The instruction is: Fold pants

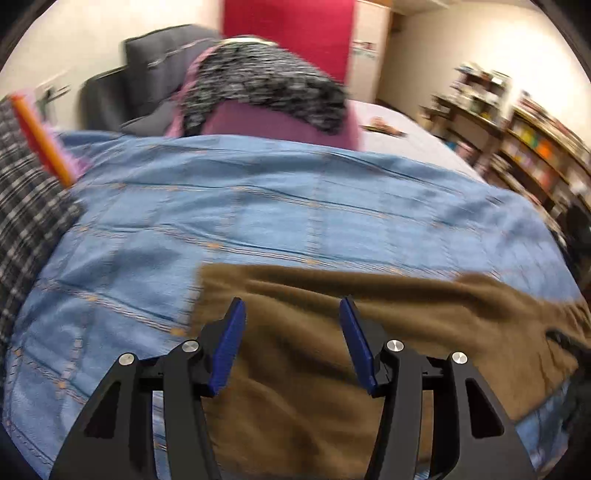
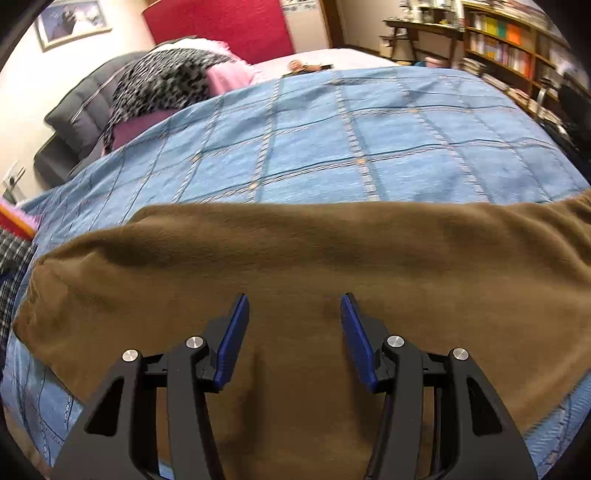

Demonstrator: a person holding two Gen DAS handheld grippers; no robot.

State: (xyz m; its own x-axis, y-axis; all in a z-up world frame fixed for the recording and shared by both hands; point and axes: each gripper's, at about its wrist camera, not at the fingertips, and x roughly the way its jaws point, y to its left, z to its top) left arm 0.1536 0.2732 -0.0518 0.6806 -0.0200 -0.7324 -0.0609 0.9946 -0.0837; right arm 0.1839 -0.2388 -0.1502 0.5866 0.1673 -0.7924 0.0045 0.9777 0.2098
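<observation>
Brown pants (image 2: 295,258) lie spread across a blue checked bedspread (image 2: 332,140), folded into a long band running left to right. My right gripper (image 2: 294,301) hovers over the middle of the band, open, with nothing between its blue pads. In the left wrist view the same brown pants (image 1: 314,332) fill the lower right, their left edge near the picture's middle. My left gripper (image 1: 291,304) stands open above that end of the cloth, its fingers (image 1: 227,343) clear of the fabric. The left wrist view is blurred.
A black-and-white patterned cloth (image 2: 162,81) over pink bedding (image 2: 229,79) lies at the head of the bed before a red headboard (image 2: 221,22). Bookshelves (image 2: 509,48) stand to the right. A checked cloth (image 1: 26,206) and an orange bar (image 1: 40,140) sit at the left edge.
</observation>
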